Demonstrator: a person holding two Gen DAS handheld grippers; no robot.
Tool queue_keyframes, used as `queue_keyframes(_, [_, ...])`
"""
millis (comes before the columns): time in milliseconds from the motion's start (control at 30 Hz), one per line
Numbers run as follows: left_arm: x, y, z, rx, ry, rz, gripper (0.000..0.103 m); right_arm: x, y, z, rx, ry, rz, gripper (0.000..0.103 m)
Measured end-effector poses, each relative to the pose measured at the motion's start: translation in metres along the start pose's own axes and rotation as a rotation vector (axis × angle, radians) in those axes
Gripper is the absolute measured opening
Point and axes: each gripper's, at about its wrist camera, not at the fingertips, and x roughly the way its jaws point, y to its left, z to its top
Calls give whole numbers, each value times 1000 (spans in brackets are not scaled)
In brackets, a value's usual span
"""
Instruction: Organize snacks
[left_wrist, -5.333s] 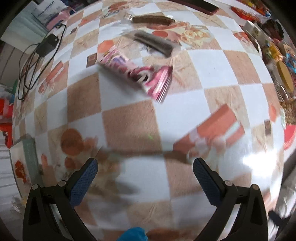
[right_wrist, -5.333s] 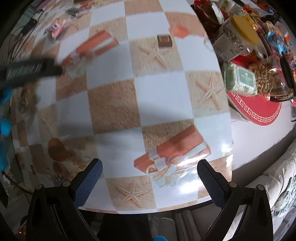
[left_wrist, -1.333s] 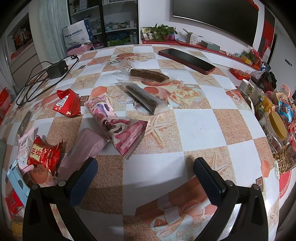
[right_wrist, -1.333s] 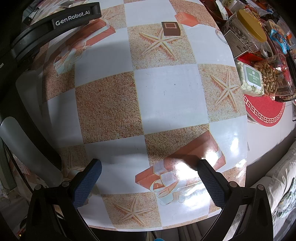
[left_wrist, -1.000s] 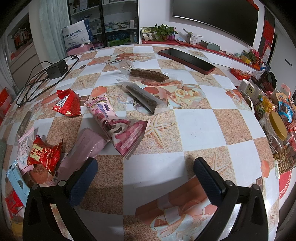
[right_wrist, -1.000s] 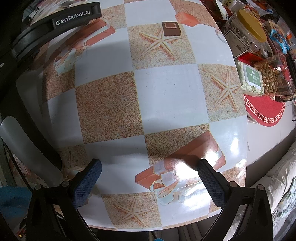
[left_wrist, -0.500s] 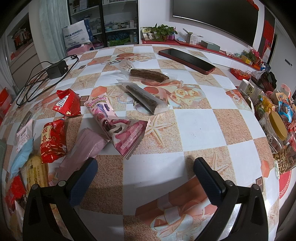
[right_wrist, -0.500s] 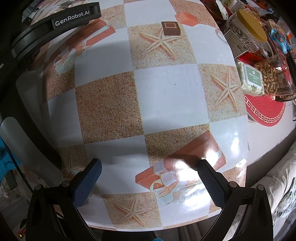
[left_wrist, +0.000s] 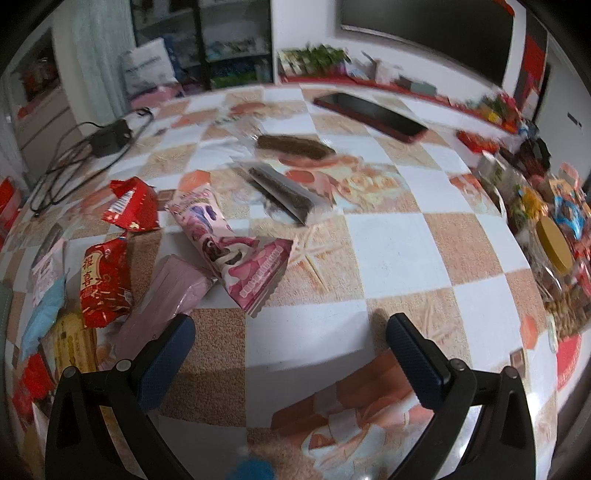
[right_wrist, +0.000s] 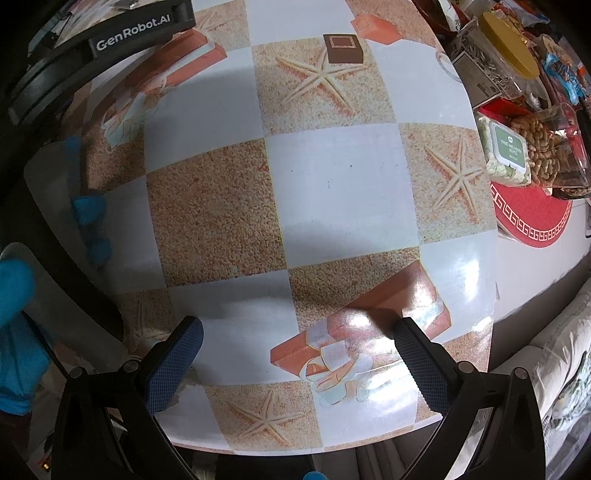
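In the left wrist view my left gripper (left_wrist: 291, 354) is open and empty above the checkered table (left_wrist: 399, 240). Ahead and to its left lie a pink snack packet (left_wrist: 229, 247), a plain pink packet (left_wrist: 162, 299), a red packet with gold characters (left_wrist: 105, 280) and a torn red wrapper (left_wrist: 133, 205). Farther back sit two dark bars in clear wrap (left_wrist: 277, 190) (left_wrist: 295, 146). In the right wrist view my right gripper (right_wrist: 295, 354) is open over bare tablecloth near the front edge, nothing between its fingers.
A dark phone (left_wrist: 369, 114) lies at the back, a charger with cable (left_wrist: 103, 142) back left. Jars and bags of nuts (right_wrist: 539, 147) and a red mat (right_wrist: 532, 218) crowd the right side. The other gripper's body (right_wrist: 110, 33) and a blue-gloved hand (right_wrist: 18, 314) show at left.
The left view has shifted slightly and blurred, so the left gripper is moving. More packets appeared at the left table edge about half a second ago. The blue-gloved hand now shows in the right view.
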Motion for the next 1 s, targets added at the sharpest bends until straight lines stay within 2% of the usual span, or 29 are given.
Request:
queue_keyframes(67, [0,1,5,55,79,-33,103,1,0,1,1,8,1,103])
queue_keyframes(167, [7,5,9,78,132,-44,103,1,0,2,1,17,1,103])
queue_keyframes(400, [16,4,15,101,222,-48,103,2,-1,4,3,27,3,103])
queue_keyframes(633, [22,6,21,126,293,-59,103,0,-2,-4,7,-18,4,103])
queue_keyframes(767, [18,9,20,142,379,-94,103,0,-2,-5,7,-23,4,103])
queue_keyframes(867, [2,19,20,121,394,-129,103,0,-2,-5,8,-22,3,103])
queue_keyframes(1000, [-27,34,19,129,376,-129,103,0,-2,-6,7,-26,3,103])
